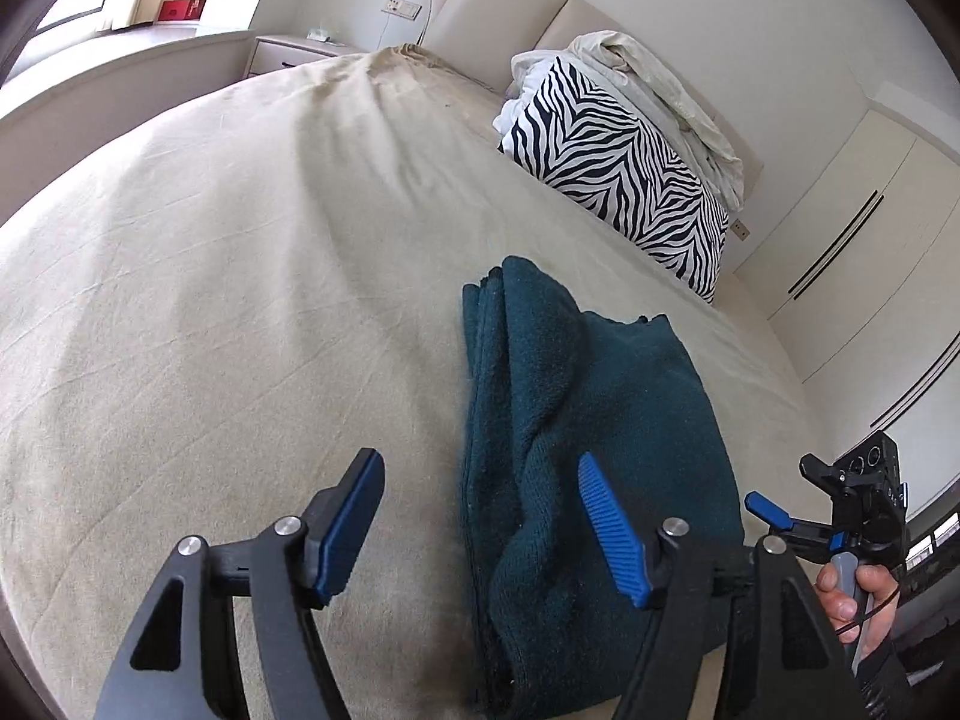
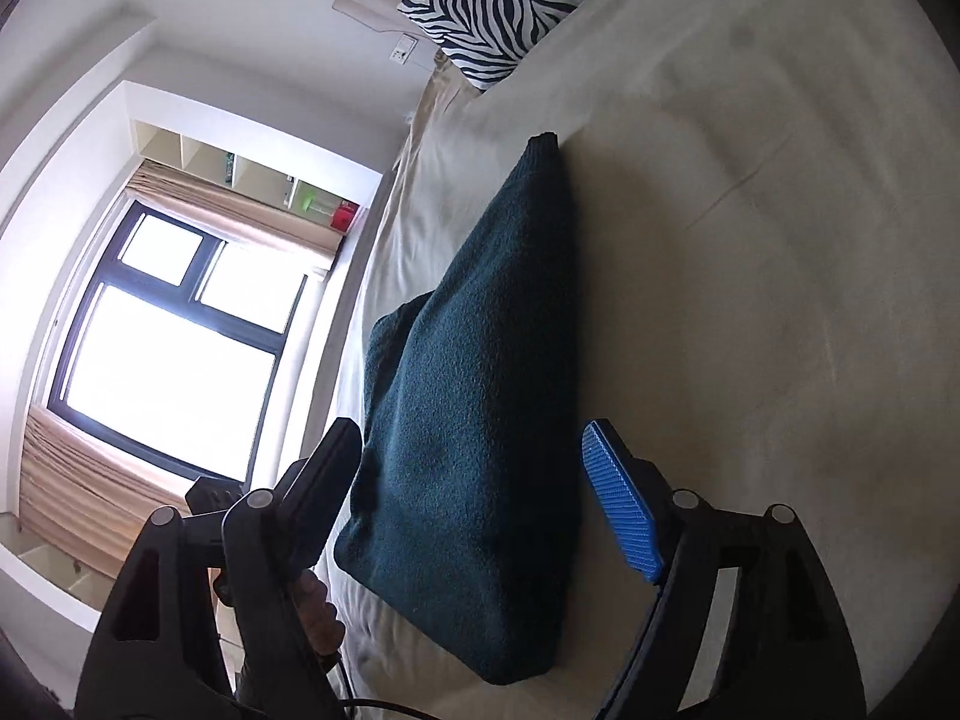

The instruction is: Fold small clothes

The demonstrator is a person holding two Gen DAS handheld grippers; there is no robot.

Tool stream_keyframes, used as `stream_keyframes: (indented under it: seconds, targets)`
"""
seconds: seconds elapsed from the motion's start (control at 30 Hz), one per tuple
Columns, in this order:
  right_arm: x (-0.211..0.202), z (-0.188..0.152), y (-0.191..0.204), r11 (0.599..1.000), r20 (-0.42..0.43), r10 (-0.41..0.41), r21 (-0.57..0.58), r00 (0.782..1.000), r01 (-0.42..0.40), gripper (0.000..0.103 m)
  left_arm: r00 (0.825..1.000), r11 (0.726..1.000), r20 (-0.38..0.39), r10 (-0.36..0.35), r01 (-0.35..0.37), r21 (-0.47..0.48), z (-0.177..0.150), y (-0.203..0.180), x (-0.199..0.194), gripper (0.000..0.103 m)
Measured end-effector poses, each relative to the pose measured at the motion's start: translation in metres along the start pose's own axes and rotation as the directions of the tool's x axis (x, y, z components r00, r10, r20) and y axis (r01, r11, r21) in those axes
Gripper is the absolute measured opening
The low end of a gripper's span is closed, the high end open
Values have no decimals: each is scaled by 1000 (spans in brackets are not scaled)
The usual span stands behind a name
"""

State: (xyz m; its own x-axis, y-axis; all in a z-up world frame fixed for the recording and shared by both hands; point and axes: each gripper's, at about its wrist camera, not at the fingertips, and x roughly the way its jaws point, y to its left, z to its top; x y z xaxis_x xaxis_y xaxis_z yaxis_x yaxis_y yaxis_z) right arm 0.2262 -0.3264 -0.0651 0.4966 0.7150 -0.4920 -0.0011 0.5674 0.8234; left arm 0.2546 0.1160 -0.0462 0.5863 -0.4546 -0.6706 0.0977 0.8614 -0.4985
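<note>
A dark teal fleece garment (image 1: pixel 576 420) lies folded in a thick stack on the beige bed sheet (image 1: pixel 210 300). My left gripper (image 1: pixel 480 516) is open, its jaws wide apart above the garment's near left edge, holding nothing. My right gripper (image 1: pixel 804 498) shows at the far right of the left wrist view, held in a hand. In the right wrist view the right gripper (image 2: pixel 474 492) is open, its jaws either side of the garment (image 2: pixel 474 420) near its close end, gripping nothing.
A zebra-print pillow (image 1: pixel 624 168) and a rumpled white duvet (image 1: pixel 660 96) lie at the headboard. A nightstand (image 1: pixel 294 51) stands beyond the bed. White wardrobe doors (image 1: pixel 852 210) are to the right. A window (image 2: pixel 168 348) with curtains faces the bed's side.
</note>
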Motion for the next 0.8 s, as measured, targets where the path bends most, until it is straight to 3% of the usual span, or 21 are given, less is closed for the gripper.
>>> stream_keyframes:
  seconds: [0.13, 0.27, 0.43, 0.5, 0.6, 0.8]
  targets:
    - [27, 1, -19, 996, -92, -33, 81, 995, 41, 77, 986, 995, -150, -69, 57, -83, 13, 22, 28, 68]
    - [35, 0, -18, 995, -120, 20, 99, 993, -8, 77, 963, 986, -234, -137, 109, -126, 23, 25, 39, 68]
    - [66, 12, -11, 993, -185, 45, 113, 982, -24, 77, 937, 984, -314, -154, 117, -133, 29, 16, 57, 69]
    - [70, 16, -9, 990, -183, 63, 136, 981, -38, 77, 921, 975, -338, -196, 147, -165, 29, 14, 62, 70]
    - [69, 14, -8, 983, -176, 111, 165, 978, -82, 76, 874, 955, -397, -279, 211, -206, 23, 8, 72, 70]
    - [72, 15, -5, 985, -184, 100, 155, 978, -72, 75, 866, 963, -432, -250, 179, -200, 22, 1, 81, 70]
